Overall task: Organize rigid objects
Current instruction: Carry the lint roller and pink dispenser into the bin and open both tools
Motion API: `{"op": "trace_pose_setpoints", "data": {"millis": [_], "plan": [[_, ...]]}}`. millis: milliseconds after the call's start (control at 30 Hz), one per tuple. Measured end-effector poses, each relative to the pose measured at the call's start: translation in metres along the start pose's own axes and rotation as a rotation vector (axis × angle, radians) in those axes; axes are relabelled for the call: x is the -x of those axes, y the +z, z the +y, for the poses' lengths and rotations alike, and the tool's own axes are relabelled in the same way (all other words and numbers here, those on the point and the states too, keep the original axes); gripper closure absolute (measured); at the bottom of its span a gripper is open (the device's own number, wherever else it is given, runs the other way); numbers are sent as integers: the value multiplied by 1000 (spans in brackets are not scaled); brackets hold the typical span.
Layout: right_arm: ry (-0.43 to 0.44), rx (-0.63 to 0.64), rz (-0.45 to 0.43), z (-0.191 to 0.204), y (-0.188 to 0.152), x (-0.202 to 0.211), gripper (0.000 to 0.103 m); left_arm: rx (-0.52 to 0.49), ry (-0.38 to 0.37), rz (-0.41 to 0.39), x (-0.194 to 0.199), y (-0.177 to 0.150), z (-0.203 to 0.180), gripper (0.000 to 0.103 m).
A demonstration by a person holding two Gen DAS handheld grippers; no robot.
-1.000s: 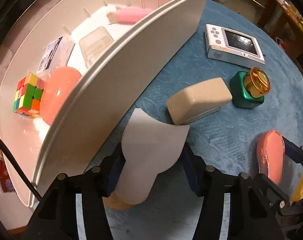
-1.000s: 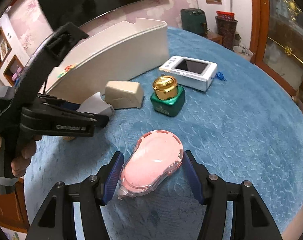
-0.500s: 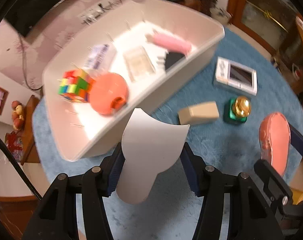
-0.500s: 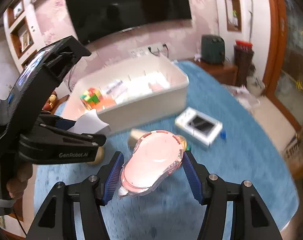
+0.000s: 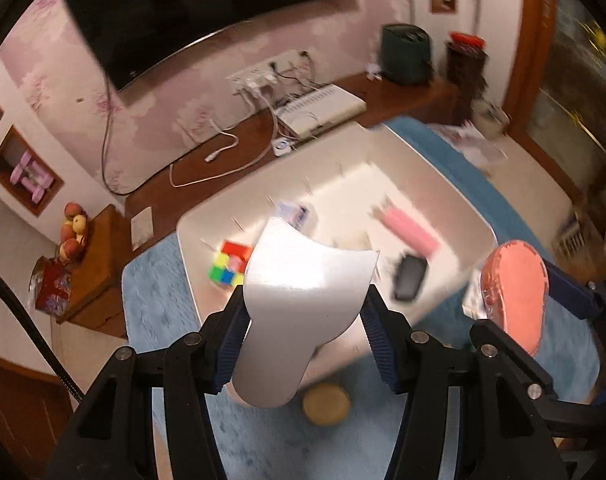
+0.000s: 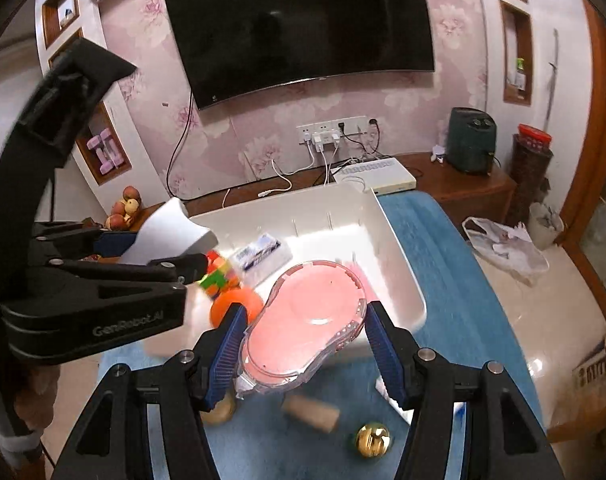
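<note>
My left gripper (image 5: 303, 316) is shut on a pale grey curved scoop-shaped piece (image 5: 299, 304), held high above the white bin (image 5: 195, 264). My right gripper (image 6: 303, 336) is shut on a pink correction-tape dispenser (image 6: 303, 324), also raised over the bin (image 6: 399, 256); it shows at the right of the left wrist view (image 5: 515, 284). In the bin lie a colour cube (image 5: 229, 266), a pink bar (image 5: 411, 232), a black object (image 5: 409, 276), an orange ball (image 6: 231, 304) and a small packet (image 6: 259, 252).
On the blue cloth (image 6: 443, 240) below lie a beige block (image 6: 311, 410), a gold-capped bottle (image 6: 371, 438) and a tan round thing (image 5: 326, 402). Behind the table are a wooden shelf with a white router (image 6: 377, 174), cables and a wall TV (image 6: 299, 20).
Both grippers have risen well above the table with their objects and tilted up, so the bin now lies below them and the room wall has come into view.
</note>
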State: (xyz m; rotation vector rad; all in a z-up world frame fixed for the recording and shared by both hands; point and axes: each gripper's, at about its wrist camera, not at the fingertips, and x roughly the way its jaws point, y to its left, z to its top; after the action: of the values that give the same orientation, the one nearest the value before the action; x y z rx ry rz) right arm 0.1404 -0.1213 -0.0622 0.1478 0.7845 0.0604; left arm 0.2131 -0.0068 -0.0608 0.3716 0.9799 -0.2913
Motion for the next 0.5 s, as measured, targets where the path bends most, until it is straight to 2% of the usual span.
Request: {"op": "trace_pose_setpoints", "data": {"millis": [100, 200, 400, 500], "plan": [[-4, 22, 43, -4, 21, -35, 42, 48, 3, 4, -18, 19, 9, 44], [0, 22, 84, -9, 27, -64, 42, 89, 16, 28, -43, 34, 13, 44], [-12, 30, 184, -15, 25, -117, 42, 136, 65, 110, -95, 44, 12, 44], [0, 41, 218, -14, 20, -129, 45, 138, 77, 149, -115, 42, 11, 43]]}}
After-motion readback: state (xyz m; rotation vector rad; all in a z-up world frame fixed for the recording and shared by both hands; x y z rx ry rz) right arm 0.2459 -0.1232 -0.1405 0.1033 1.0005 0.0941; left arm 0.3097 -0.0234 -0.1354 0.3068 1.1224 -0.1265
